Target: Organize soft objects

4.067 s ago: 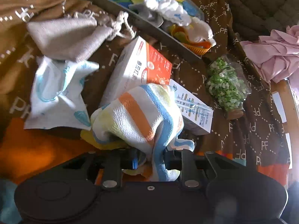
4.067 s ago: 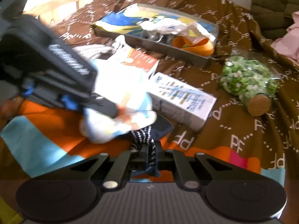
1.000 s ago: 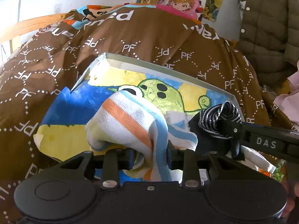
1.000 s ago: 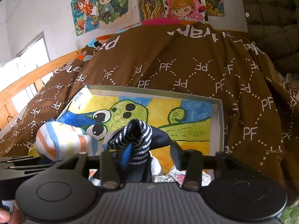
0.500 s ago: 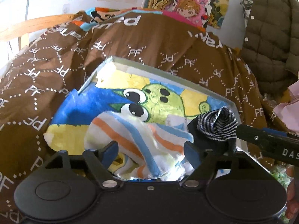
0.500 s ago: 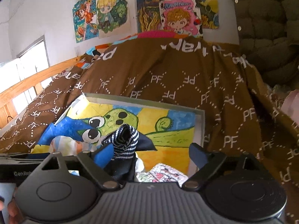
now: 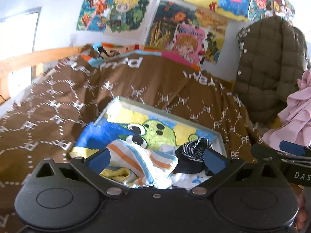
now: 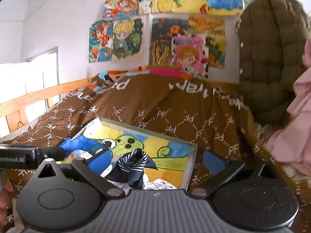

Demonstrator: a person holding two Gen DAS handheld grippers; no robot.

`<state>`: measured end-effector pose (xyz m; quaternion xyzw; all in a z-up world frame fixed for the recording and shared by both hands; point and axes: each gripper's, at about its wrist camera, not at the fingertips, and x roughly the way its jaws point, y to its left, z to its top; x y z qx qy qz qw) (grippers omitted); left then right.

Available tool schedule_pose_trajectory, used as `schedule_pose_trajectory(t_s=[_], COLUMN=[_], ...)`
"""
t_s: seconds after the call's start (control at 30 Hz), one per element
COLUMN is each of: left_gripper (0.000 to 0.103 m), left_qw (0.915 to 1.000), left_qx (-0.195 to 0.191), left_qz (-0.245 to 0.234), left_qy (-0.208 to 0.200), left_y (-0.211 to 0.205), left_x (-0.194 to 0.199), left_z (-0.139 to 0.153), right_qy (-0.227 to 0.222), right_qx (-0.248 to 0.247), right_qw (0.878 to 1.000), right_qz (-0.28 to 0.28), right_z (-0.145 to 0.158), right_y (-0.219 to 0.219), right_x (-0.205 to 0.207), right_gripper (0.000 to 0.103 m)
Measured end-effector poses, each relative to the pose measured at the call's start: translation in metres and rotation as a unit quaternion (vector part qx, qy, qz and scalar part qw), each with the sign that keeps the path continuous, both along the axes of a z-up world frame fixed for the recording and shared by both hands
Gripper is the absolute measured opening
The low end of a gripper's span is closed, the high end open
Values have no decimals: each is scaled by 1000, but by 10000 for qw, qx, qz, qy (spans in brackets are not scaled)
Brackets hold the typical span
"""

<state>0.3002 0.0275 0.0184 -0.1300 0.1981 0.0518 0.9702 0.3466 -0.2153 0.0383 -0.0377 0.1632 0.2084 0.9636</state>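
The orange-and-blue striped cloth [image 7: 136, 162] lies loose in the grey tray [image 7: 165, 111], whose floor bears a green cartoon picture. My left gripper [image 7: 156, 159] hangs just above the cloth; its jaws are opening and the blue pads [image 7: 99, 158] stand clear of it. Beside the cloth, the dark sock with a striped cuff [image 7: 191, 155] rests in the same tray [image 8: 147, 131]. My right gripper [image 8: 157, 162] is over that sock [image 8: 134, 165], its jaws also opening, with neither pad touching it. More soft white items lie under both pieces.
The tray sits on a brown quilt [image 7: 58, 116] with white "PF" marks. An olive puffer jacket [image 7: 268, 68] and a pink garment [image 7: 295, 116] are on the right. A wooden bed rail [image 8: 38, 97] runs along the left, and posters cover the wall.
Both grippers went from shut to wide apart. The striped cloth and the dark sock dropped out of them into the tray. Both grippers drew back and rose.
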Motion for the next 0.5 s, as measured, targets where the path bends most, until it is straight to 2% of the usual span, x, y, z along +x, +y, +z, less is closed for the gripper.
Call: schedule_pose_trajectory(t_s=[0.2, 0.5], left_gripper=[102, 102], left_qw=[9993, 9976], left_qx=[186, 357], left_qz=[65, -62], left_qy=[-303, -589], left_y=[-1, -9], left_x=[-47, -122], left_z=[14, 18], right_qy=[-187, 12], right_qx=[166, 481], right_qw=[9996, 9984], right_qz=[-112, -297], right_z=[13, 8], right_y=[-9, -21], right_x=[-43, -106], right_gripper=[103, 103])
